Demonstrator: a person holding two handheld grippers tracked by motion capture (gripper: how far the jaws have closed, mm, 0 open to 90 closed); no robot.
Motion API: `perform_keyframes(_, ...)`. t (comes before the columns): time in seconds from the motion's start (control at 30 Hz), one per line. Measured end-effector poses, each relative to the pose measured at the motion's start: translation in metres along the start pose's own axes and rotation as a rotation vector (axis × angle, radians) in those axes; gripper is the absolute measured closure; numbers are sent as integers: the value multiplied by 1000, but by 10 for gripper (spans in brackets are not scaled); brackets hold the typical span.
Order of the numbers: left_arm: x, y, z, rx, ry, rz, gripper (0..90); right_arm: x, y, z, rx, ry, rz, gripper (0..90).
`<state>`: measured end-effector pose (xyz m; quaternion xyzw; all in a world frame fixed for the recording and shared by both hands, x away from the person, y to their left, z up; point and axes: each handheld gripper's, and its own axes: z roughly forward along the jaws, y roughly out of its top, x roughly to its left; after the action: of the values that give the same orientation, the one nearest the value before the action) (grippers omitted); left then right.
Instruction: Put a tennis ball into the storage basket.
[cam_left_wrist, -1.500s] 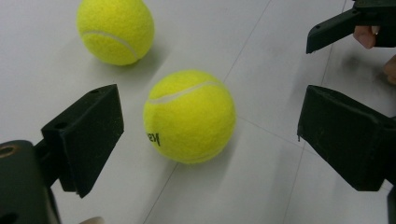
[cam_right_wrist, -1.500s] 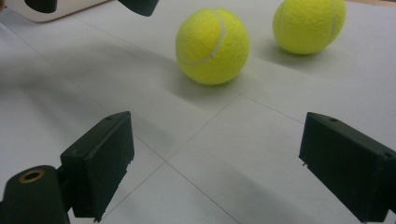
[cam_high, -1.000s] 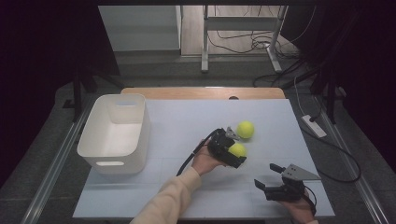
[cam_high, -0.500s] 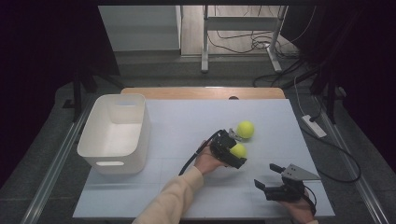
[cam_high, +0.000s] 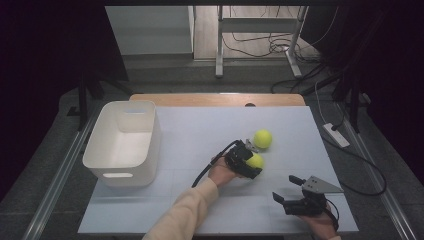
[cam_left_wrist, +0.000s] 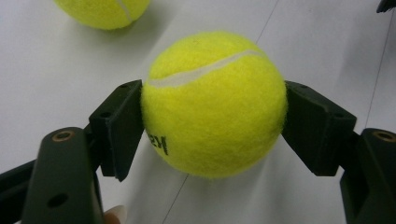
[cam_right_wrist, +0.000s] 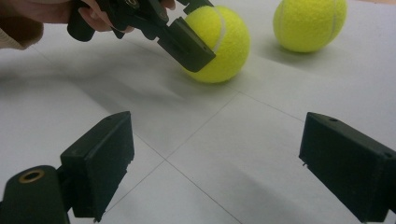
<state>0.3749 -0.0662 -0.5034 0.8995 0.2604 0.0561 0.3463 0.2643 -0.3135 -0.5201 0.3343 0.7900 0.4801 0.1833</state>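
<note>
Your left gripper (cam_high: 248, 161) covers much of the tennis ball (cam_high: 255, 160) in the high view. In the left gripper view, the second ball (cam_left_wrist: 103, 11) is cut off by the top edge. The grasped ball's printed lettering is partly hidden behind one jaw.

This looks like a lab or test room. A white sheet (cam_high: 200, 135) covers the table, dark curtains (cam_high: 50, 60) hang at the left and right, and loose cables (cam_high: 260, 47) lie on the floor at the top.
</note>
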Motion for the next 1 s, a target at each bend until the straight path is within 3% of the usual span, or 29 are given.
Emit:
perform_keyframes(0.17, -2, 0, -3, -6, 23, 17, 271, 0, 0, 0, -3, 2, 1, 98)
perform_keyframes(0.4, -1, -1, -16, -62, 27, 9, 272, 0, 0, 0, -4, 0, 2, 98)
perform_keyframes(1.0, 1, -2, -45, -119, 65, 20, 272, 3, 6, -3, -37, -7, 9, 98)
